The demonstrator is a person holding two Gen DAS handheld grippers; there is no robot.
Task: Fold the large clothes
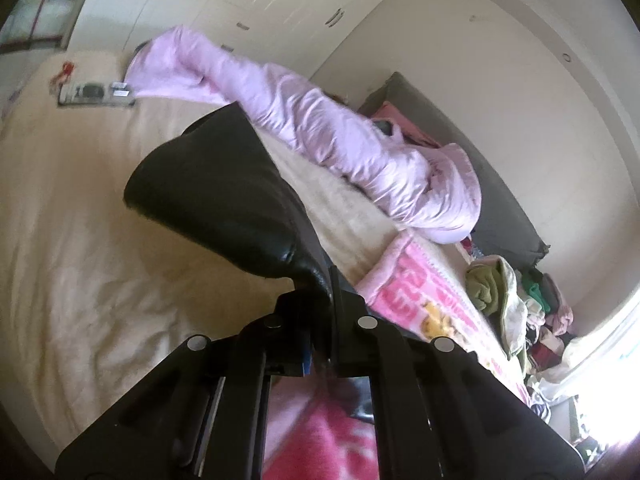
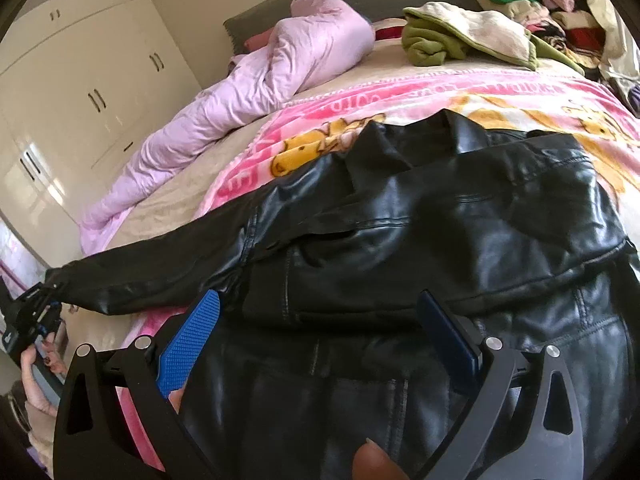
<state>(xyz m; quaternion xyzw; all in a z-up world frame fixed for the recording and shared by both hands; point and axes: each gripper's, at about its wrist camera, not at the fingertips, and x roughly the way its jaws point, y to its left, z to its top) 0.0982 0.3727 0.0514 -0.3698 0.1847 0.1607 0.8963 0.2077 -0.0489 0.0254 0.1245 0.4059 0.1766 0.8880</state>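
A black leather jacket (image 2: 420, 232) lies on the pink cartoon blanket (image 2: 400, 96) on the bed, one sleeve (image 2: 160, 276) stretched out to the left. My left gripper (image 1: 326, 296) is shut on the cuff of that sleeve (image 1: 216, 188) and holds it raised above the bed; it also shows at the left edge of the right wrist view (image 2: 40, 304). My right gripper (image 2: 320, 312) is open and hovers just above the jacket's body, blue pads (image 2: 188, 344) on either side, holding nothing.
A crumpled lilac duvet (image 2: 248, 92) lies along the bed's far side beside white wardrobes (image 2: 80, 80). A green and cream garment (image 2: 460, 36) and a pile of mixed clothes (image 2: 560, 12) sit near the headboard. Cream sheet (image 1: 80, 208) covers the bed's left part.
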